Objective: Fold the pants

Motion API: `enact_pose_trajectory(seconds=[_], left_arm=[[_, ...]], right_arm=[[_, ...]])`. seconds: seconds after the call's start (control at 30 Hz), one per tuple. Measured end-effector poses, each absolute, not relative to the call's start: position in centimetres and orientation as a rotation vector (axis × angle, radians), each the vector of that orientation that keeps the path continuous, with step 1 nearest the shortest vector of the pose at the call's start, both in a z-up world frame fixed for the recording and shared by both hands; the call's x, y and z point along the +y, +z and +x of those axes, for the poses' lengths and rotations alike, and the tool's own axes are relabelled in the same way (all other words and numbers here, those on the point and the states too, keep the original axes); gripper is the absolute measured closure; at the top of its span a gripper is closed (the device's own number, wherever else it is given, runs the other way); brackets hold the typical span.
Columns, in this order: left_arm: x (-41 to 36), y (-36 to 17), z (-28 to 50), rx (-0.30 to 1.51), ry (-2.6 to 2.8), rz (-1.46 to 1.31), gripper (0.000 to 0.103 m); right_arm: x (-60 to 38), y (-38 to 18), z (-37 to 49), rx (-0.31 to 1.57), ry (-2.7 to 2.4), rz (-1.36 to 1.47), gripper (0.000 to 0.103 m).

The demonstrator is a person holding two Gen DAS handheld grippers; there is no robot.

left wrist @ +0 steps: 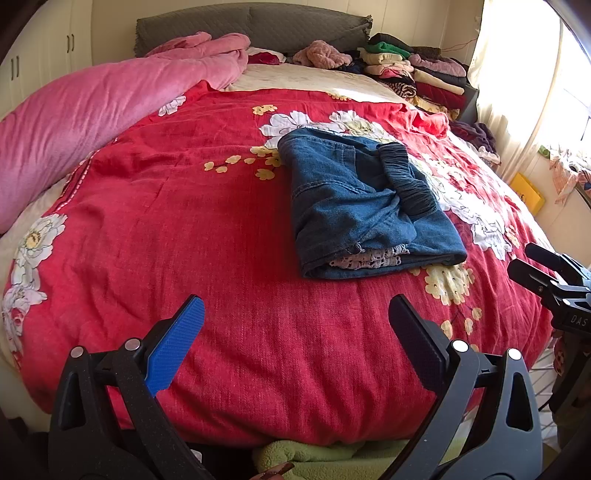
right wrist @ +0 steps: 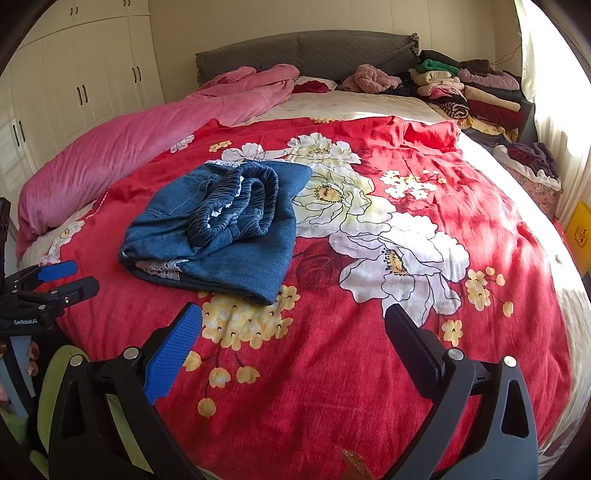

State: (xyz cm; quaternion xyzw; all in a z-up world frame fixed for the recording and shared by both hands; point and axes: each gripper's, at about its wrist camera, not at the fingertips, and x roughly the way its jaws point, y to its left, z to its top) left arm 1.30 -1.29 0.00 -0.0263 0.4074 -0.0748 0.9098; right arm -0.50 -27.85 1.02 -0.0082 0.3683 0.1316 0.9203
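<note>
Across the left wrist view spreads a bed (left wrist: 155,229) covered by a red flowered blanket (left wrist: 221,258), with a pink quilt (left wrist: 92,122) heaped along its left edge and a grey headboard (left wrist: 255,27) at the far end. White cupboard doors (left wrist: 40,55) stand in the room's far left corner, and bright curtains (left wrist: 517,92) hang on the right. Stacked folded clothes (left wrist: 413,70) fill the bed's far right corner, with a pink bundle (left wrist: 325,53) beside them. The pants (left wrist: 362,206), blue denim, lie folded in a compact pile right of the bed's middle, elastic waistband on top and pale lace showing at the near edge. The left gripper (left wrist: 297,343) hangs above the bed's near edge, jaws spread wide and holding nothing, well apart from the pants. The right gripper (left wrist: 524,262) shows at the right edge of this view; there I cannot tell how its jaws stand.

From the right wrist view, the same bed (right wrist: 554,314) and red blanket (right wrist: 332,369) fill the picture, cupboards (right wrist: 85,85) at the left wall, clothes stacks (right wrist: 469,92) at the far right corner. The pants (right wrist: 221,229) sit left of the bed's middle. The right gripper (right wrist: 295,339) is above the near edge, jaws spread and empty. The left gripper (right wrist: 70,275) appears at the left edge, jaws parted.
</note>
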Motion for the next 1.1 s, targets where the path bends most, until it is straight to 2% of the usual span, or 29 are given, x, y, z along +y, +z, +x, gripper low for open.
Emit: enact_pose_trajectory(seconds=[1.1], left_arm=[[-1.34,-0.19,1.28,0.851,-0.157,-0.054,0.009]], right_arm=[[-28.08,0.89,-0.53,0.758,0.268,-0.014,0.004]])
